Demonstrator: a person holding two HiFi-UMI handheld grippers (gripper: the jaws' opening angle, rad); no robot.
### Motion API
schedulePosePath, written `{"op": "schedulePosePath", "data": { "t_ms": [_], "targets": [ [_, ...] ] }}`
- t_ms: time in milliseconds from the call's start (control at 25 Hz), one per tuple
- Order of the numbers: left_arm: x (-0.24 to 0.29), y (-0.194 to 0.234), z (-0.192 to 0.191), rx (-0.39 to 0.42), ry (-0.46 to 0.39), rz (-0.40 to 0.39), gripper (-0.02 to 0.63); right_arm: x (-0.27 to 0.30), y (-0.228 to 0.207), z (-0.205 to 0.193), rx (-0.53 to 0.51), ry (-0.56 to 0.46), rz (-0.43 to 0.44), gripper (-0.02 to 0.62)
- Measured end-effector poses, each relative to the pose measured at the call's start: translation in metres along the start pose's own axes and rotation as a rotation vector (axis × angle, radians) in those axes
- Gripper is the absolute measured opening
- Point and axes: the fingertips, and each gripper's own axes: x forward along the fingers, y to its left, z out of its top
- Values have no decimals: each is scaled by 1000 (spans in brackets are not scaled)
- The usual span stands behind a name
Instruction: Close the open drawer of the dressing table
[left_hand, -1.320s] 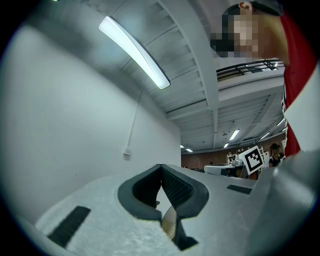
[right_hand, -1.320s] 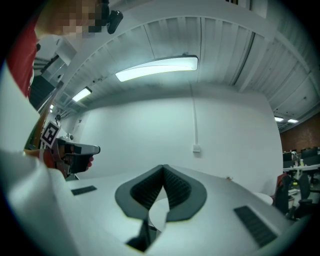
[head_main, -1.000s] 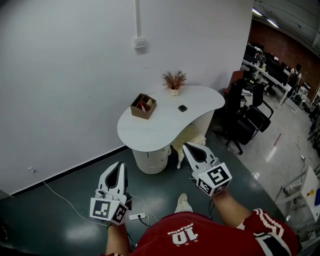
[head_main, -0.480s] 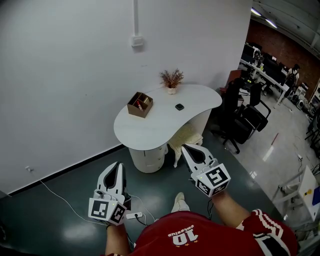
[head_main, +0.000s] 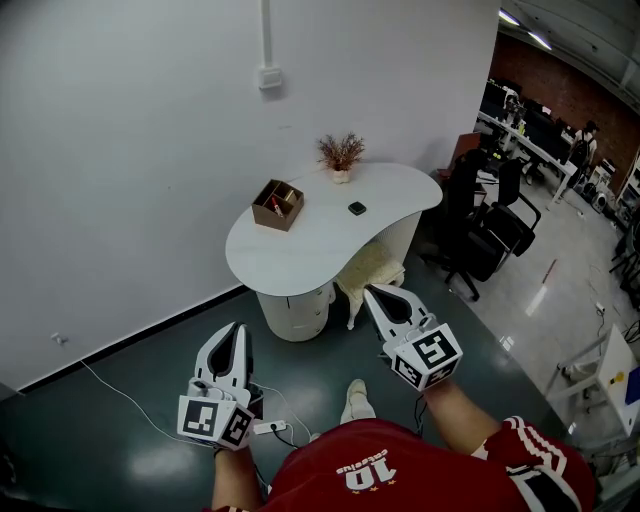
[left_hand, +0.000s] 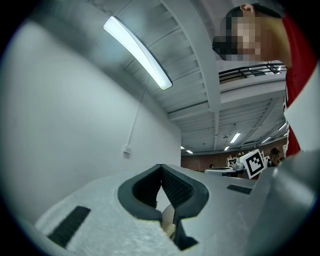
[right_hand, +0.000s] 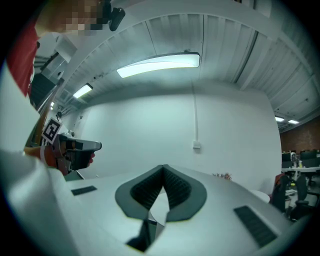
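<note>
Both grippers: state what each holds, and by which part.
Nothing is held. The left gripper and the right gripper are both shut and empty, short of the dressing table.

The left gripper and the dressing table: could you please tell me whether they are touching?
Apart. The head view shows a stretch of dark floor between the left gripper and the base of the dressing table.

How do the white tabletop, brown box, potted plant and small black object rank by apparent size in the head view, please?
1. white tabletop, clearly largest.
2. brown box and potted plant look about alike, so I won't separate them.
3. small black object, smallest.
</note>
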Motion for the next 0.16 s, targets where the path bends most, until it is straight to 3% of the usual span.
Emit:
{"op": "schedulePosePath", "data": {
  "t_ms": [160],
  "targets": [
    [-2, 0, -5, -4, 8, -3, 5, 0, 5, -6, 8, 9, 5, 3]
  ]
}}
